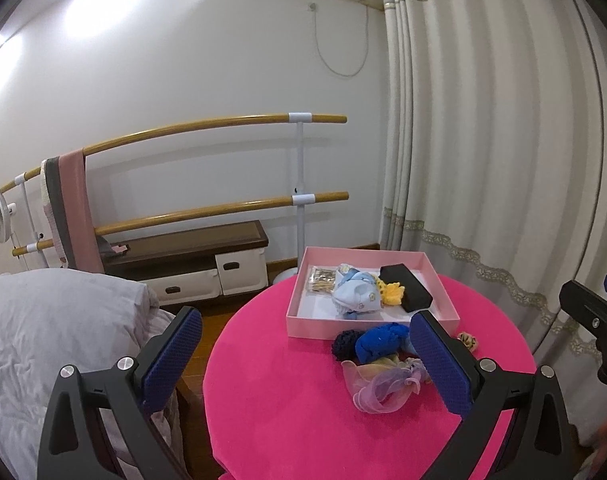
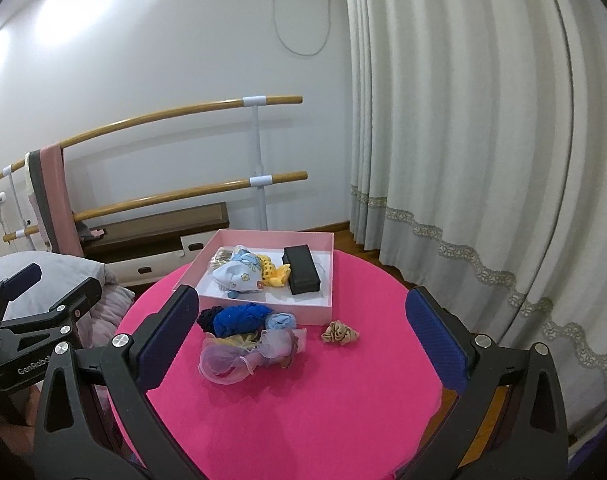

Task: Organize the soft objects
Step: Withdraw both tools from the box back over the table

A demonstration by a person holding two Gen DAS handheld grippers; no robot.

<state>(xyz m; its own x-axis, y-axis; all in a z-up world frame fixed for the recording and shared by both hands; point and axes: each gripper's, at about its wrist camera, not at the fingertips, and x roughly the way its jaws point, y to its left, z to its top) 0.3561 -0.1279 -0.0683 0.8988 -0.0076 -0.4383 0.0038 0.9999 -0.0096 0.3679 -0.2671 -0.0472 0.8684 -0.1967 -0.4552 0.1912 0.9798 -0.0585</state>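
On the pink surface (image 2: 303, 400), my box (image 2: 327, 280) holds some cloths; a scrunchie pile (image 2: 243, 332) waits outside, both jaws wide, empty.

Round pink table (image 2: 303, 400) bearing pink box (image 2: 327, 308), scrunchie pile (image 2: 243, 336), beige scrunchie (image 2: 340, 333).

R black two-finger gripper w/ blue pads (image 2: 301, 334) jaws wide apart, empty, above round pink felt table (image 2: 343, 400). Ahead, between fingers: pile of sheer lilac, blue & navy scrunchies (image 2: 245, 338); beige satin scrunchie (image 2: 340, 333) just right of pile. Farther ahead: shallow pink cardboard box (image 2: 330, 264) w/ black case (image 2: 301, 275), pale-blue cloth (image 2: 236, 276). L gripper (image 2: 31, 312) at far left, also spread.
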